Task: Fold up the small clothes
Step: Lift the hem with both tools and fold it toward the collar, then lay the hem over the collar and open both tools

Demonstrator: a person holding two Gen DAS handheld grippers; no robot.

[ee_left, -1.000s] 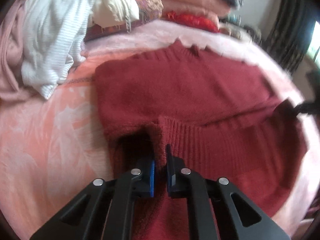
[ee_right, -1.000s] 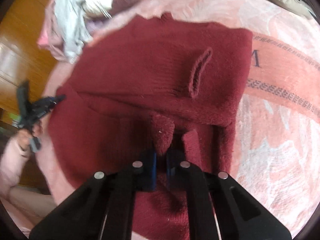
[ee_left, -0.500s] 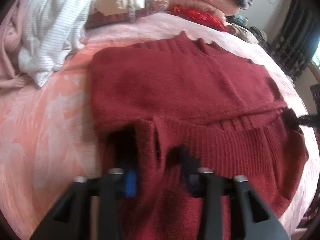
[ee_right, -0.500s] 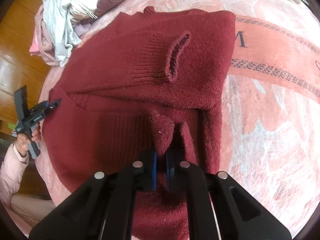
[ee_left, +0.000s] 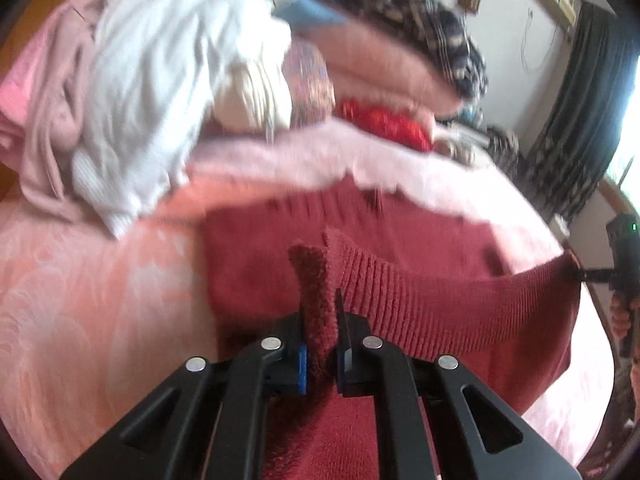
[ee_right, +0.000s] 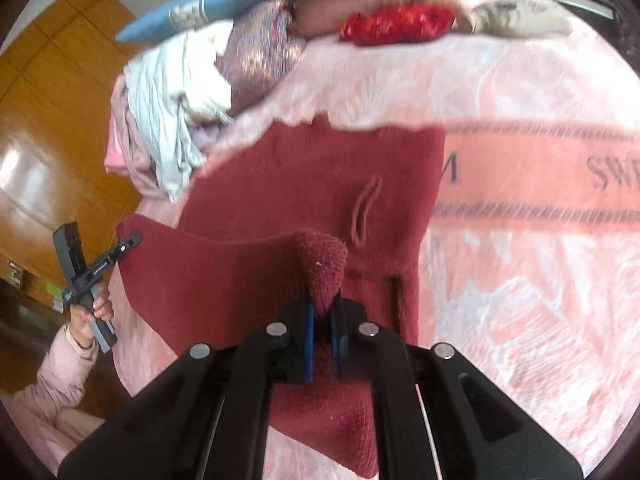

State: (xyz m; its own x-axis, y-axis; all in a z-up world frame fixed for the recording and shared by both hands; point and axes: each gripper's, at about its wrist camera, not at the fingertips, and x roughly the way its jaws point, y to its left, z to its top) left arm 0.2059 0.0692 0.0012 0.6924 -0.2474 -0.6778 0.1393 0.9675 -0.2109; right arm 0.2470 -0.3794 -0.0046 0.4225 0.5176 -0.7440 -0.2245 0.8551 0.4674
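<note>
The left gripper (ee_left: 320,344), black with blue pads, is clamped narrow on a bunched corner of the dark red knitted sweater (ee_left: 420,312); a tuft of the knit stands up between its jaws. From that pinch the ribbed hem runs away to the right, taut and raised off the bed, to the far corner where the other gripper's tip meets the cloth. The right gripper (ee_right: 322,332), of the same make, is likewise closed tight on a rounded wad of the sweater, which pokes up just ahead of its fingers. To its left the lifted hem stretches across to the left gripper, seen there as a small black tool held by a hand (ee_right: 90,312) in a pale pink sleeve (ee_right: 52,376).

Ahead of both grippers the rest of the sweater lies flat on the pink and salmon patterned blanket (ee_right: 520,300), with a ribbed cuff opening (ee_right: 366,210) showing just beyond the right gripper. Right of that gripper a salmon band with dark lettering (ee_right: 540,168) crosses the blanket. Farther ahead and to the left sits a heap of white and pale pink clothes (ee_left: 152,92); beyond the sweater lie a bright red cloth (ee_left: 384,124) and stacked pink folded blankets (ee_left: 380,64).
</note>
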